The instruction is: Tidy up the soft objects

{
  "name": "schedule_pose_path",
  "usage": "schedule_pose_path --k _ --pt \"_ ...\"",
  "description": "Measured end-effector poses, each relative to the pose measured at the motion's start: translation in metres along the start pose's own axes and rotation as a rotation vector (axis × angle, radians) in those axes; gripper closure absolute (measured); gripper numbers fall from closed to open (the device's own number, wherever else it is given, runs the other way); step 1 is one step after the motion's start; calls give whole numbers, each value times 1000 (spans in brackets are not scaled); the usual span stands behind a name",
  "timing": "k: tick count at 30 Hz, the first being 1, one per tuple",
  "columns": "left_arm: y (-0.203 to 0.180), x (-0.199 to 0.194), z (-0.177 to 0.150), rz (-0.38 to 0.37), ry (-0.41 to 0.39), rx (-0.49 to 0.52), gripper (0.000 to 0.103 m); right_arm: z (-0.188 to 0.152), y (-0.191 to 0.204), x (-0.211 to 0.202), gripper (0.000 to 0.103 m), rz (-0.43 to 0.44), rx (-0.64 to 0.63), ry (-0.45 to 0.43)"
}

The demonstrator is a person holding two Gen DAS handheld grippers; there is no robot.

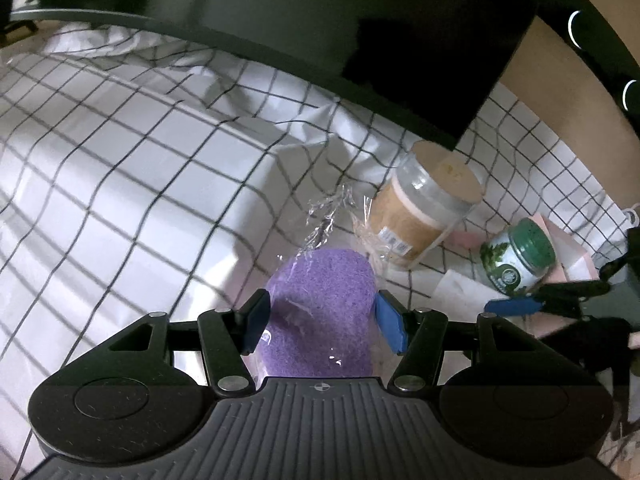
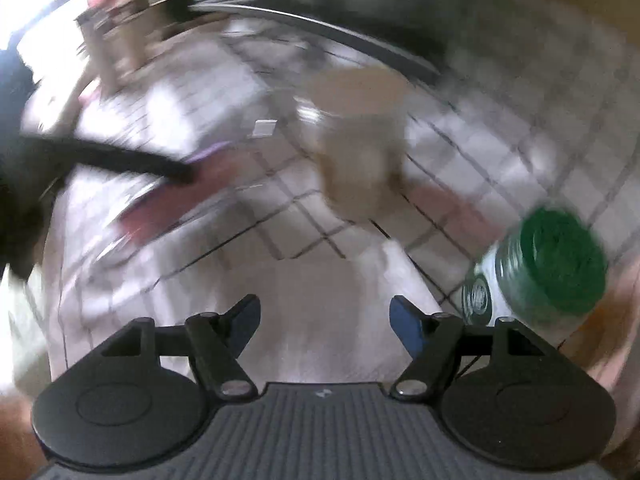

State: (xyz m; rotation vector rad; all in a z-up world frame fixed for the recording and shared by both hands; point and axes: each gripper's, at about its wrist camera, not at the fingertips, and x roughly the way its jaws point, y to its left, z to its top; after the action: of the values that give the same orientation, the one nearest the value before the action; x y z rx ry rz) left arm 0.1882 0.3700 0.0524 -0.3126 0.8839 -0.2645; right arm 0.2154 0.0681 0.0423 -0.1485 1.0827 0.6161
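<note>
A purple sponge (image 1: 320,300) in crinkled clear wrap sits between the blue pads of my left gripper (image 1: 323,320), which is shut on it across its width; the wrap's loose end sticks out ahead. At the right edge of the left wrist view, a blue finger (image 1: 512,305) of my right gripper reaches in near the green jar. The right wrist view is heavily blurred. There my right gripper (image 2: 324,320) stands open with nothing between its pads, above a pale patch of the cloth. A purple streak of the sponge (image 2: 208,156) shows at the left beside a dark arm.
A white cloth with a black grid (image 1: 120,160) covers the surface. A tan-filled clear jar (image 1: 424,208) leans on its side just ahead of the sponge, and a green-lidded jar (image 1: 520,260) lies to its right on pink and white papers. A dark panel (image 1: 360,40) overhangs behind.
</note>
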Motion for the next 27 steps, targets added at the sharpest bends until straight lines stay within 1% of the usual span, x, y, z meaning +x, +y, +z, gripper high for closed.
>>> schedule_pose_path --k 2,3,4,7,8,10,11,13,15,17,18,19,20,21,24,25,27 --pt "5 -3 -3 16 0 -16 40 -2 -13 11 30 26 93 39" --pt "8 -3 -3 17 0 -25 40 -5 -16 16 28 55 119 65" --pt "10 -3 -4 14 1 -37 40 -10 -11 13 27 65 105 51" --pt "9 -1 -5 8 5 -55 40 -20 11 12 22 116 3 88" --pt "8 0 -5 7 6 -51 40 -24 22 12 20 114 -46 92" --pt "4 0 -5 -3 10 -43 40 -30 43 15 16 77 -149 95" --pt "3 0 -6 -7 11 -38 40 -34 53 18 14 46 -216 94" --pt "0 0 -6 -9 12 -32 40 -40 63 21 12 8 -293 79" --pt "-1 -2 -7 -9 10 -31 40 -37 61 22 11 14 -290 82" --pt "-1 -3 -7 -8 6 -32 40 -31 55 24 14 4 -294 99" --pt "-1 -4 -7 -9 4 -34 40 -27 49 24 16 -20 -272 96" --pt "0 -3 -6 -9 4 -37 40 -23 42 25 17 -69 -245 83" --pt "0 -3 -6 -10 5 -38 40 -18 35 25 17 -116 -222 66" --pt "-1 -1 -7 -13 10 -38 40 -15 28 25 17 -143 -211 59" --pt "-6 1 -9 -17 22 -26 40 -12 18 27 17 -133 -209 54" --pt "-7 0 -10 -21 23 -23 40 -12 17 25 18 -142 -202 46" --pt "-10 -1 -13 -41 38 -30 40 -13 16 12 19 -149 -160 -1"
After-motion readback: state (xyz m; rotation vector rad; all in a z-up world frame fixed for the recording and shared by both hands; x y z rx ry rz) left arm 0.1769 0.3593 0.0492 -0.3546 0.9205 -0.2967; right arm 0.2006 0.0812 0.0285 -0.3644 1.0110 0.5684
